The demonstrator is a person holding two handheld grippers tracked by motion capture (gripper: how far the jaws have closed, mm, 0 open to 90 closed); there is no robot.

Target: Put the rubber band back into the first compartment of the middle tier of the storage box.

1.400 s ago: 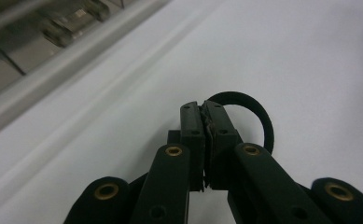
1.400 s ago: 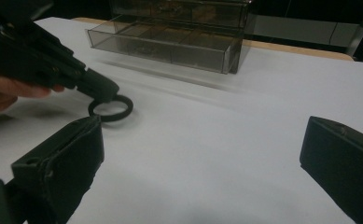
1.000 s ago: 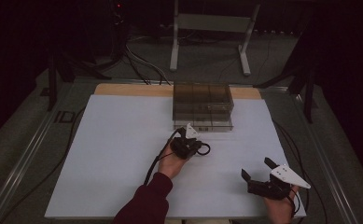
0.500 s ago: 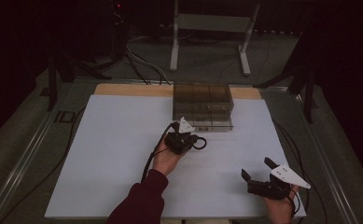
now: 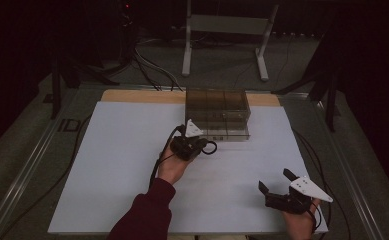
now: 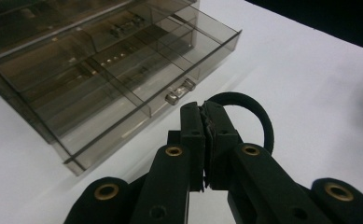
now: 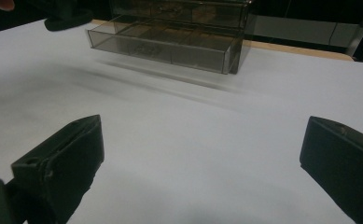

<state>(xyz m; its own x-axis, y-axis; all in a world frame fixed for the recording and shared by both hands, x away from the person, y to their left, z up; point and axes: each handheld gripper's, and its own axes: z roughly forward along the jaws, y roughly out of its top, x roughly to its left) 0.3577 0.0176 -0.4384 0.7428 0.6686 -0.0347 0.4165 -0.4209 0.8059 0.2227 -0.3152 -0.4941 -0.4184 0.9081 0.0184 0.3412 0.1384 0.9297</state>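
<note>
Left gripper point(image 5: 200, 145) clamped on a black hair tie point(image 6: 244, 114), now carried farther and left, closer to the open drawer point(image 6: 123, 88) of the smoky plastic organizer point(image 5: 216, 114) than a second ago. Drop judged imminent. Right gripper point(image 5: 278, 186) held apart, idle, near right corner.

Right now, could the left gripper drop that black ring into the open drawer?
Probably yes. The left gripper is shut on the black ring just in front of the drawer, which is pulled out with its top open. Nothing lies between them.
</note>
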